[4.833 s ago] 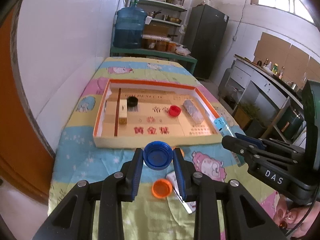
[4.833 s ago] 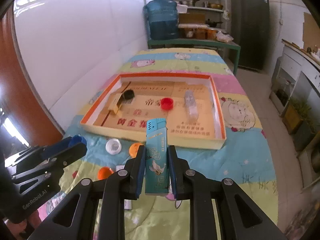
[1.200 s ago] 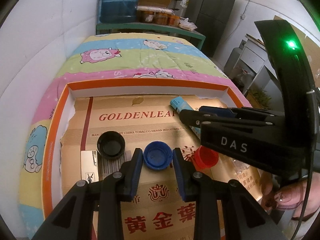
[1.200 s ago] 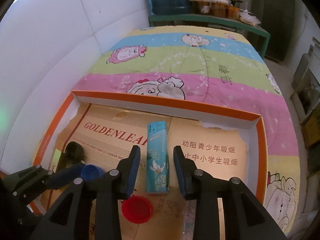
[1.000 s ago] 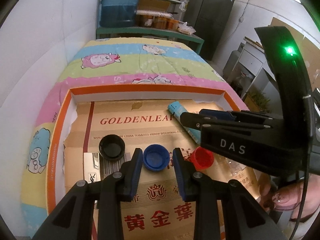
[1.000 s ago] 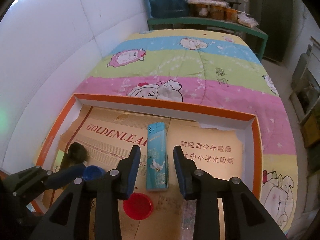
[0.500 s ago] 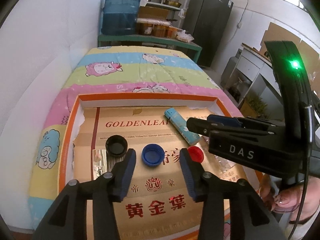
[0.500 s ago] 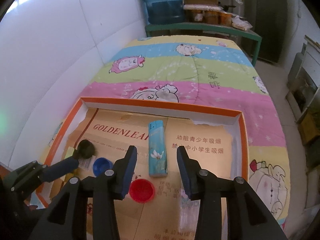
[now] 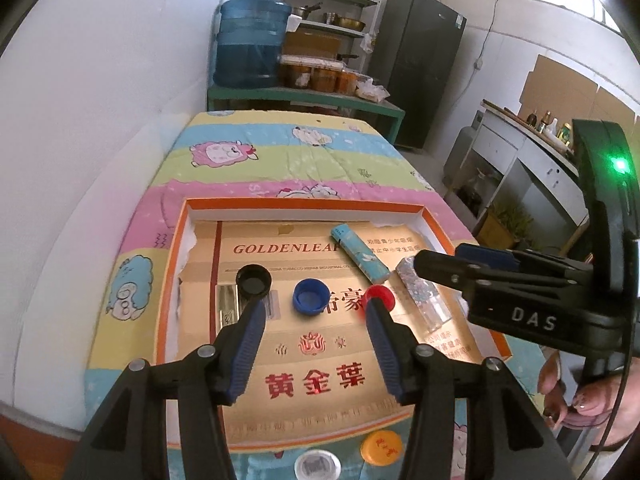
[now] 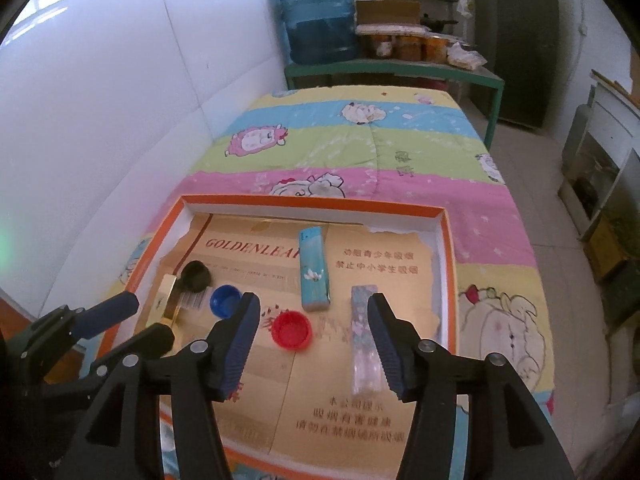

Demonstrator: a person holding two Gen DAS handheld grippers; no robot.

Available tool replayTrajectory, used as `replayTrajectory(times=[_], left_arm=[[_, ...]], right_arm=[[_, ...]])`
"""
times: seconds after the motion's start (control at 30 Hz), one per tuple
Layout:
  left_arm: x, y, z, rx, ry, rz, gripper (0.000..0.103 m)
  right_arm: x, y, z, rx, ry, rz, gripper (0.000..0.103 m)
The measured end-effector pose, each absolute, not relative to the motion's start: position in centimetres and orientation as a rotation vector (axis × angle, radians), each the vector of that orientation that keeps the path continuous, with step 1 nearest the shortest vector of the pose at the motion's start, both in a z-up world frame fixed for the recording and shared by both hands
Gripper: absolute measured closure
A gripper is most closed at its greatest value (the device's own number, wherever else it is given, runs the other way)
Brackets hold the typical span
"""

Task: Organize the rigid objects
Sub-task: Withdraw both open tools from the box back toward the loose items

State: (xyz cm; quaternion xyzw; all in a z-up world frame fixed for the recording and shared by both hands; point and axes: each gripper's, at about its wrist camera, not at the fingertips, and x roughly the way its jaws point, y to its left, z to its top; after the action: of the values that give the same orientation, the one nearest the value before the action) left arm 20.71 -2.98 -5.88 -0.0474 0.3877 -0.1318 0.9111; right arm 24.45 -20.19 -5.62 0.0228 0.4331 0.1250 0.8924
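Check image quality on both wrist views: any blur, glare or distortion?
Left wrist view: strong fisheye bending, dark vignette corners, blown-out windows top right, green LED glare on the right tool. Right wrist view: same bending, faint green flare at left edge, tray contents soft but readable.

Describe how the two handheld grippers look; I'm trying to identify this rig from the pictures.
Both are black plastic two-finger units with ribbed dark-blue pads lining the jaws and silver pivot screws on the linkages. The left gripper shows this in its own view. The right gripper, seen from the side, bears white "DAS" lettering, a curved black housing with a lit green light, and a thin dark cable.
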Motion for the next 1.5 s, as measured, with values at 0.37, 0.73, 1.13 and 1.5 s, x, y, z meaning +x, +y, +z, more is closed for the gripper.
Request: replayTrajectory(times=[0.37,0.73,1.13,1.5], left_arm=[[17.5,-2.6,-3.9,-0.102,0.765,-0.268,0.051],[13.9,-1.9,-2.1,-0.104,0.741,-0.235,0.051],[9.9,-1.3,0.1,-0.065,0.688,-0.191,0.051],[7.6,-0.6,0.1,-0.043,0.678,-0.139,0.051]], right_arm=[[20.8,-20.5,-3.1,0.041,0.862,0.246,0.045],[16.1,-19.8,-1.1,0.035,0.825,0.24,0.045],[11.2,-18.8,0.7,0.02,0.788,0.238,0.045],[7.9,-18.4,0.9,0.005,0.766,0.217,0.045]])
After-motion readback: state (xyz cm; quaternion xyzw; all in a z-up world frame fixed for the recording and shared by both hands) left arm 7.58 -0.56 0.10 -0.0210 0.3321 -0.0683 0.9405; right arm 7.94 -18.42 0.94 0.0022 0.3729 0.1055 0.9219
